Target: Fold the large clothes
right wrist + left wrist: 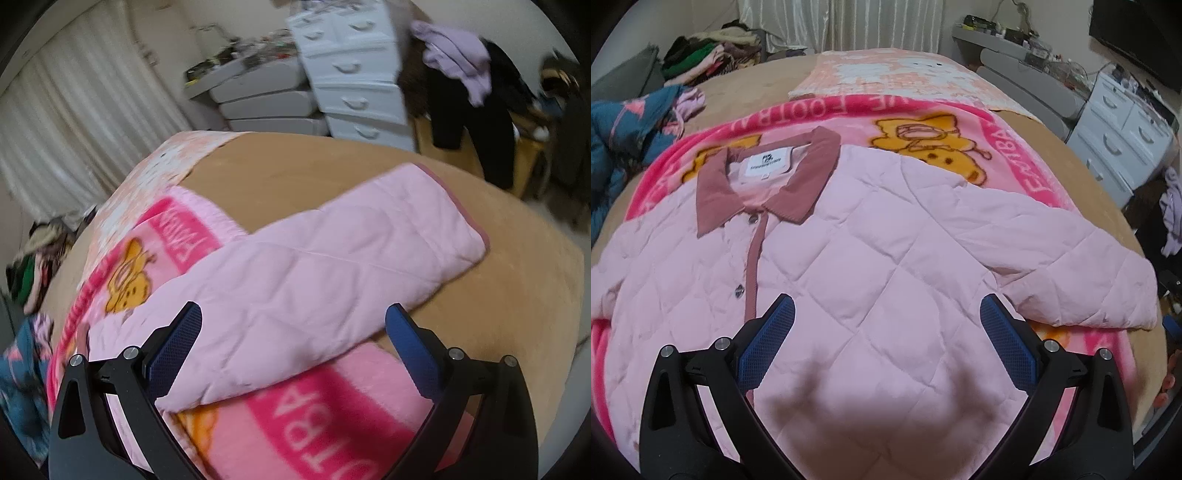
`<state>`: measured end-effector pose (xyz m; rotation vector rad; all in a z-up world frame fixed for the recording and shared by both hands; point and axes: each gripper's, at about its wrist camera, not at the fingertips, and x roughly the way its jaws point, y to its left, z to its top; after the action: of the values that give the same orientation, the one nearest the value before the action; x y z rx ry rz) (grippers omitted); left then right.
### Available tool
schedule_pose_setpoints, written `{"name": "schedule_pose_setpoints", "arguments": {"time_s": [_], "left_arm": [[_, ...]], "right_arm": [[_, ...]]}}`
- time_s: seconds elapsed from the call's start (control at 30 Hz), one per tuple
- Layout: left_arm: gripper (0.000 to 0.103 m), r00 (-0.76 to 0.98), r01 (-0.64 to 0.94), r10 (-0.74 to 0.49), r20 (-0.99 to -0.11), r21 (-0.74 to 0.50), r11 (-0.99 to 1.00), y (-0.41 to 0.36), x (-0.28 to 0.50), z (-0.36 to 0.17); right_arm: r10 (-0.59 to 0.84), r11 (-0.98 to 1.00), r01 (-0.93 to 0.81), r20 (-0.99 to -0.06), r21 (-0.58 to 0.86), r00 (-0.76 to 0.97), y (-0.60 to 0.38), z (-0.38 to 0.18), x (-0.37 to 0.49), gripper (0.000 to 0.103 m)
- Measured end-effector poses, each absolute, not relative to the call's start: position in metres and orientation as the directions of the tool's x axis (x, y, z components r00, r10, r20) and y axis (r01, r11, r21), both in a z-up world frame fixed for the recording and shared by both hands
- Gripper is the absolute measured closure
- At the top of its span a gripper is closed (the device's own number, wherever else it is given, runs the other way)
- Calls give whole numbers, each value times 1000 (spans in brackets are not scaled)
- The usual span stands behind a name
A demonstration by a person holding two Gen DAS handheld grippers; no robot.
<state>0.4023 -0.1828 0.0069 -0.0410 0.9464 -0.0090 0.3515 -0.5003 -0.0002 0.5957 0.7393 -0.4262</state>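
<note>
Left wrist view: a pale pink quilted jacket (849, 236) with a dusty-rose corduroy collar (753, 181) lies flat, front up, on a bright pink fleece blanket (1027, 147) printed with orange cartoon figures, spread over a tan-covered bed (746, 88). The jacket's front is buttoned along a rose placket (753, 266). One sleeve (1071, 273) extends toward 3 o'clock. The left tool (886, 321) hangs above the jacket's lower body, its blue-padded fingers (768, 347) spread wide, holding nothing. A heap of mixed clothes (701, 55) sits at 11 o'clock, a teal patterned garment (624, 129) at 9 o'clock, and a white plastic drawer unit (1123, 136) at 2 o'clock.

Right wrist view: somewhat blurred. The right tool (293, 325) hangs over the jacket's sleeve (332, 273), which lies across the blanket (332, 417) and reaches toward 2 o'clock onto the bare bed cover (369, 166). Its fingers (413, 350) are spread apart, gripping nothing; contact with the fabric cannot be judged. The drawer unit (354, 74) stands at 12 o'clock, with a lilac garment (458, 55) draped at 1 o'clock.
</note>
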Motion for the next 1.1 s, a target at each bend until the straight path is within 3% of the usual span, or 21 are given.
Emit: {"name": "schedule_pose_setpoints", "arguments": {"time_s": [0.37,0.6,0.8,0.93,1.0,1.07,1.1], "left_arm": [[9,550,-3,-13,-835,-17,1000,-205,422,-7],[9,537,-4,-23,-843,-30,1000,-202,424,-14],[9,535,-5,-31,-844,-39,999,-190,420,-14],[9,554,-18,-45,-832,-66,998,-174,416,-4],[9,569,-19,-44,-821,-67,998,-167,412,3],[9,591,-19,-23,-806,-42,999,-162,407,12],[9,600,-19,-14,-800,-32,999,-158,406,17]], "right_arm": [[-146,637,652,-765,412,627,-552,-37,345,4],[-59,524,665,-756,532,652,-568,-73,352,4],[-36,482,623,-696,617,717,-572,-89,355,6],[-37,470,593,-656,654,754,-575,-91,352,15],[-31,455,581,-640,675,768,-580,-93,349,32],[-16,435,556,-611,708,791,-586,-95,343,60],[-10,441,543,-602,714,799,-587,-95,343,65]]}}
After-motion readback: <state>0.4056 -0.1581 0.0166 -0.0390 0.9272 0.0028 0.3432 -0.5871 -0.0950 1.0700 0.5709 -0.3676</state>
